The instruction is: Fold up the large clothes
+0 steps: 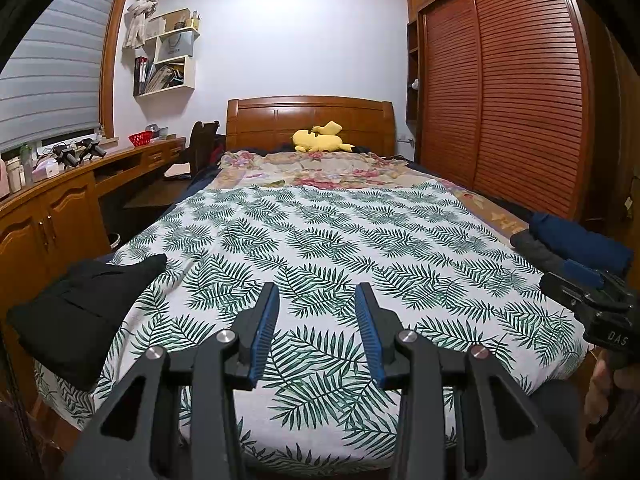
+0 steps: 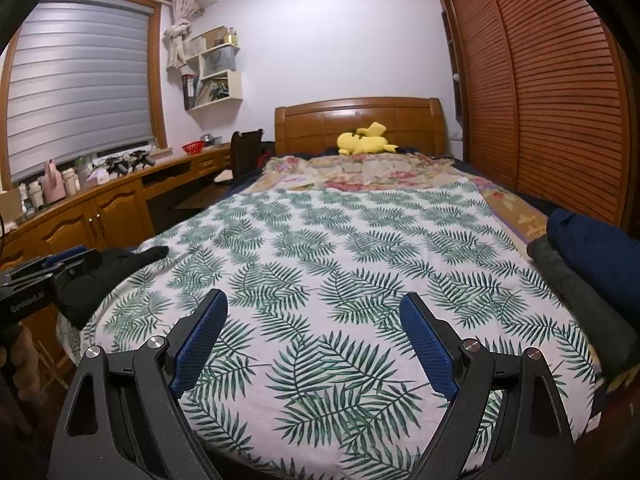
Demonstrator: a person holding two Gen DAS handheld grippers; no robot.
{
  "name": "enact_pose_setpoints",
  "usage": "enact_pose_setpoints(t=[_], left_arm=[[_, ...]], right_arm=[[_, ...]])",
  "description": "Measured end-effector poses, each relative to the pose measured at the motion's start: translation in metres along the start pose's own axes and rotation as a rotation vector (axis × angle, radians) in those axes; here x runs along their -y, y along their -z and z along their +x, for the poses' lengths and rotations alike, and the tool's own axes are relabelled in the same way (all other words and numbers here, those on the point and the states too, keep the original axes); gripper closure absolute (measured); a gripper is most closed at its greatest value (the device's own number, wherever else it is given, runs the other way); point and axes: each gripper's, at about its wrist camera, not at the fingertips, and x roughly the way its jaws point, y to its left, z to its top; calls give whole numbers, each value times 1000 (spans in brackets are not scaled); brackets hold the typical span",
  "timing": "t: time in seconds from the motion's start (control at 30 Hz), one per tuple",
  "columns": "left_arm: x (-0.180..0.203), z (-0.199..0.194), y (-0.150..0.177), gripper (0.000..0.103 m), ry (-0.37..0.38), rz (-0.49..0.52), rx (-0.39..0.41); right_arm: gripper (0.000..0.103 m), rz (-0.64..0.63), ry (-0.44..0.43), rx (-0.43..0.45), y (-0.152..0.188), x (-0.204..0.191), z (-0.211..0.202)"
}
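Here, both of my claws hang above the foot of the bed, over the leaf-print sheet [image 1: 320,240], and neither has hold of anything. My left gripper [image 1: 316,292] stands partly open, its blue pads [image 1: 266,332] a moderate gap apart with only the sheet's fern pattern showing between them. My right gripper [image 2: 314,304] is spread much wider, close to as far as it goes, and its pads [image 2: 200,344] also frame nothing but bare sheet. Neither set of fingers touches the cloth; both are tilted a little downward towards it.

The clothes lie off to the sides. A black garment [image 1: 80,304] sits folded at the left edge of the bed, near the wooden cabinets [image 1: 44,220]. On the opposite edge, beside the slatted wardrobe doors [image 1: 520,92], a dark grey garment [image 2: 580,292] lies just beside a navy blue garment [image 2: 596,248]; the two touch. In the left wrist view my right gripper shows at the frame's right margin, in front of those two. A yellow plush toy [image 1: 320,140] rests at the headboard [image 1: 310,120], well away.
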Motion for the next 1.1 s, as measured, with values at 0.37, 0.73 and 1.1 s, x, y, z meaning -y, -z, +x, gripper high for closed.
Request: enact_pose_setpoints(t=[0.37,0.73,1.1], left_arm=[[3,-2,-3,65,0,1,2],[10,-7,-3,65,17,8,0],[12,-6,-3,65,19,7,2]], right_arm=[[14,3,2,1,0,0,-1],[14,4,1,2,-1,-1,-1],[14,6,3,3,-1,-1,0]])
